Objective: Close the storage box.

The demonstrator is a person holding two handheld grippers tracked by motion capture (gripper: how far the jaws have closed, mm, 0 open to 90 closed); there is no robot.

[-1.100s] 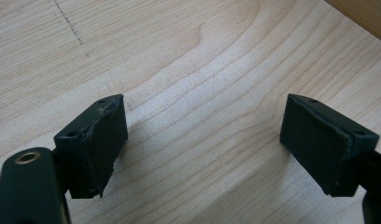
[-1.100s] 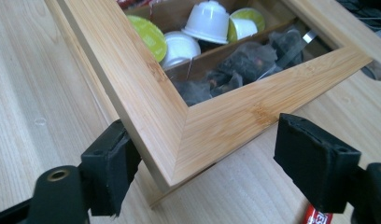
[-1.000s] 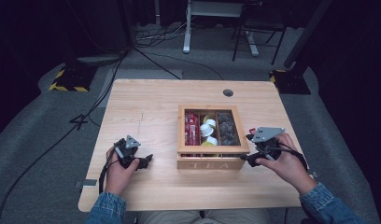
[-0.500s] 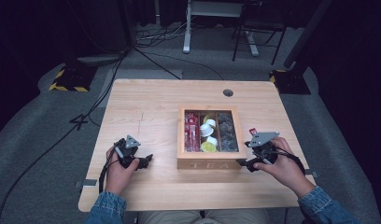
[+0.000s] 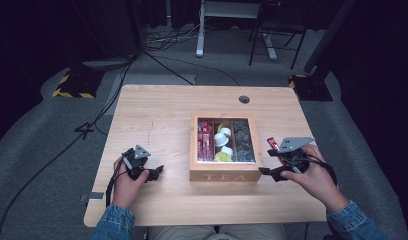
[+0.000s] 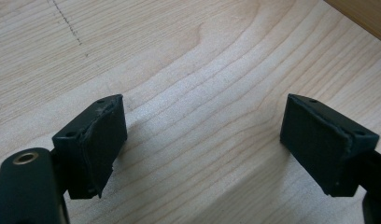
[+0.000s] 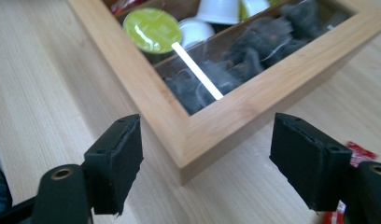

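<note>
Your right hand-held gripper: jaws wide apart, framing the tea box's near right corner. Your left hand-held gripper: jaws apart, over bare tabletop.

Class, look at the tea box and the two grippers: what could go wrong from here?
1. The right gripper is open astride the near corner of the tea box; closing there may pinch only the frame and twist or slide the box.
2. A red packet lies on the table beside that gripper; the hand could sweep it aside.
3. The left gripper is open over bare table, so nothing steadies the box.
</note>
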